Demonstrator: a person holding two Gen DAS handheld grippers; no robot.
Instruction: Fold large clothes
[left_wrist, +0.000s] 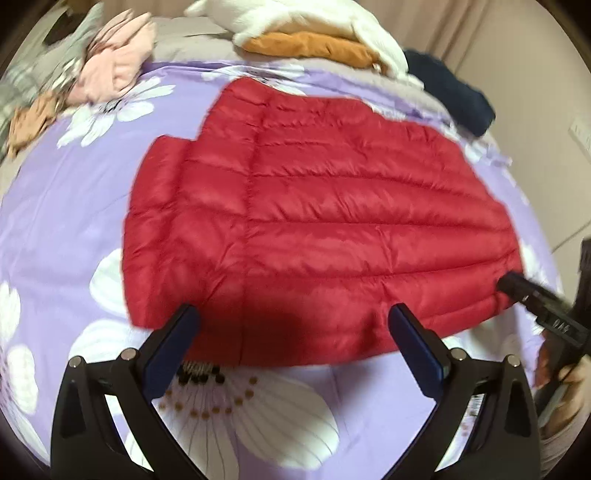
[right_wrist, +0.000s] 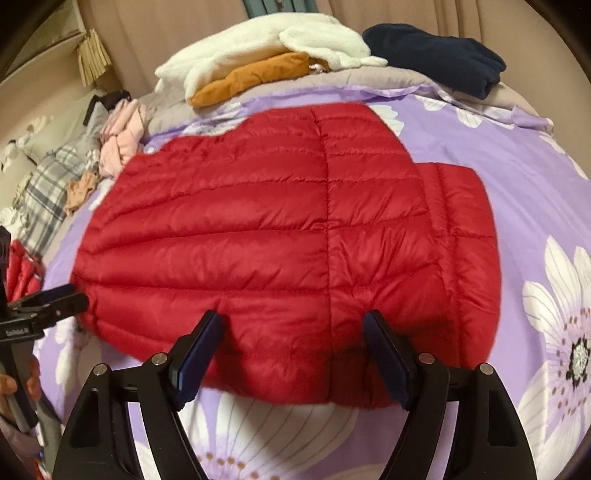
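Plaid cloth (right_wrist: 48, 184) only in right view; red jacket (left_wrist: 314, 221) in both.

One red quilted puffer jacket (right_wrist: 280, 236) at centre; at twelve o'clock one white fleece (right_wrist: 258, 55), one orange-brown folded garment (right_wrist: 251, 79), one navy folded garment (right_wrist: 436, 55); two black two-finger grippers.

A home bedroom: a bed with a purple floral cover (right_wrist: 517, 155), clothes piled behind.

Blurred clothes pile (left_wrist: 55, 74), cropped at frame edge
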